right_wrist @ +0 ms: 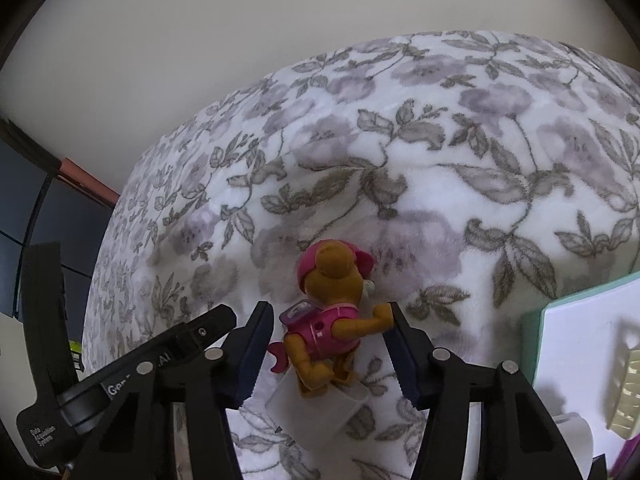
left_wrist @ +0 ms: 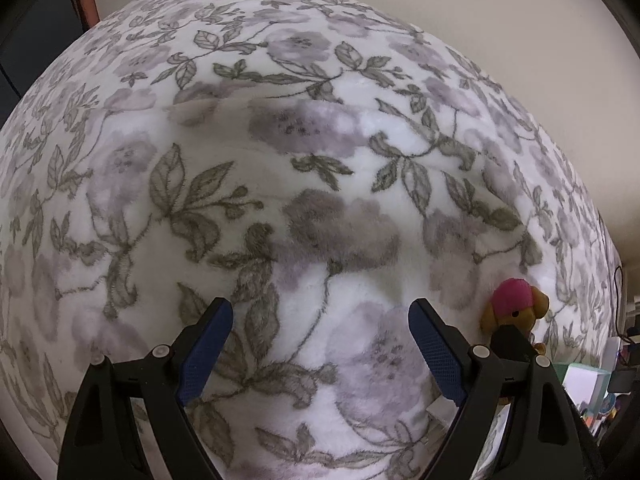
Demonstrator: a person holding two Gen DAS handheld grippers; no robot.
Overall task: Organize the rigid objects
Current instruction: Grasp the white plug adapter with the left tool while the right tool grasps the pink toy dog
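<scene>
Left wrist view showed my left gripper (left_wrist: 320,344) with fingers wide and empty above the floral blanket (left_wrist: 320,160), the toy dog (left_wrist: 514,312) at lower right. Right wrist view had the right gripper (right_wrist: 330,340) straddling that toy at lower centre, fingers half-closed, the right one at its arm, the left apart. I judged the grasp underway; next I needed to close squarely.

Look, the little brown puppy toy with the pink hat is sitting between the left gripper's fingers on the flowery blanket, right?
Not quite. The puppy toy sits between the fingers of the right gripper, as the right wrist view shows. The left gripper has only the flowery blanket between its fingers, with the puppy off to one side.
</scene>
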